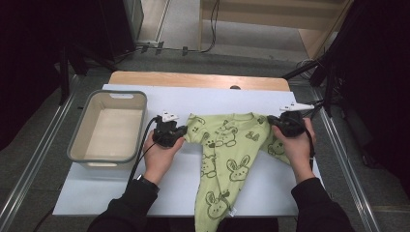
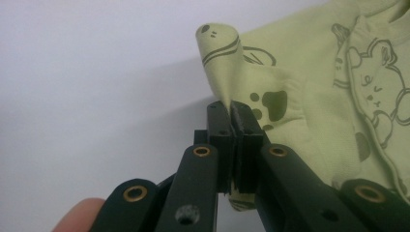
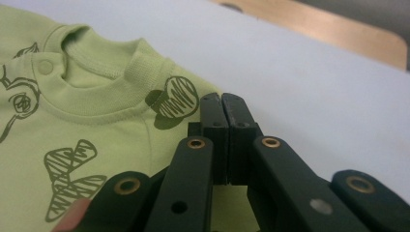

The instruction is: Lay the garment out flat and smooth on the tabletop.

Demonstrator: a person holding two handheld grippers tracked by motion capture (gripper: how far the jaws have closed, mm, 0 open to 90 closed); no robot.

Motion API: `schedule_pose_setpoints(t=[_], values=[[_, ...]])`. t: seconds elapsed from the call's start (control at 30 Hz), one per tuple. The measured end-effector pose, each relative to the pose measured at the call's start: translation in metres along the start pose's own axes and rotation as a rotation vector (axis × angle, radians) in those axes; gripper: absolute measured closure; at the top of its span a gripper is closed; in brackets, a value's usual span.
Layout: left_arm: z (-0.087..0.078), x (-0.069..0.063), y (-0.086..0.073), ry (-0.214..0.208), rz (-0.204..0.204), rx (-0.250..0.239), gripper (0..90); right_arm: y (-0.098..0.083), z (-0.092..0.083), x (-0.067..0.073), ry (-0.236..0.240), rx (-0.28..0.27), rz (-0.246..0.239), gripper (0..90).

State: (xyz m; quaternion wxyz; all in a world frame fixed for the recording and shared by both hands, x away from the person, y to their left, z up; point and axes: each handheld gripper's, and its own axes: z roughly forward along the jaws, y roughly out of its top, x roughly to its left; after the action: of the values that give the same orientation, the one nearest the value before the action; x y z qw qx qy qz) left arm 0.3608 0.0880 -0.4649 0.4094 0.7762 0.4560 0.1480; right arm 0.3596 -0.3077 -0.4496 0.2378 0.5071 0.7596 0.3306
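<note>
A white sheet (image 1: 270,188) covered the wooden table (image 1: 193,79), with bare room along its far strip and at its near left corner. A grey plastic bin (image 1: 107,126) stood on the sheet's left part, just left of the left gripper (image 1: 170,133) and closing that side.

The light green baby garment (image 1: 223,154), printed with bears and rabbits, lay right of the middle of the sheet. Its neckline faced the far edge and its long axis ran from there toward the person, the lower end hanging over the near edge. The shoulders were stretched across between the two grippers.

The left gripper's jaws were pressed together on a fold of the garment's left shoulder, the cloth bunching up above the tips in the left gripper view (image 2: 270,87). The right gripper (image 1: 285,123) held the right shoulder, its jaws closed at the cloth's edge beside the collar (image 3: 96,101). A cable (image 1: 145,145) trailed from the left gripper along the bin's wall.
</note>
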Motion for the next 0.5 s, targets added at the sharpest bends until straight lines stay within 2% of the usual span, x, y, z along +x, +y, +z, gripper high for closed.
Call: schedule_pose_setpoints(t=[0.23, 0.5], values=[[0.003, 0.008, 0.013, 0.021, -0.025, -0.019, 88.0, 0.037, 0.018, -0.008, -0.01, 0.017, -0.034, 87.0], [0.012, 0.019, 0.02, 0.036, -0.046, -0.011, 88.0, 0.058, 0.05, -0.017, -0.027, 0.054, -0.032, 87.1]])
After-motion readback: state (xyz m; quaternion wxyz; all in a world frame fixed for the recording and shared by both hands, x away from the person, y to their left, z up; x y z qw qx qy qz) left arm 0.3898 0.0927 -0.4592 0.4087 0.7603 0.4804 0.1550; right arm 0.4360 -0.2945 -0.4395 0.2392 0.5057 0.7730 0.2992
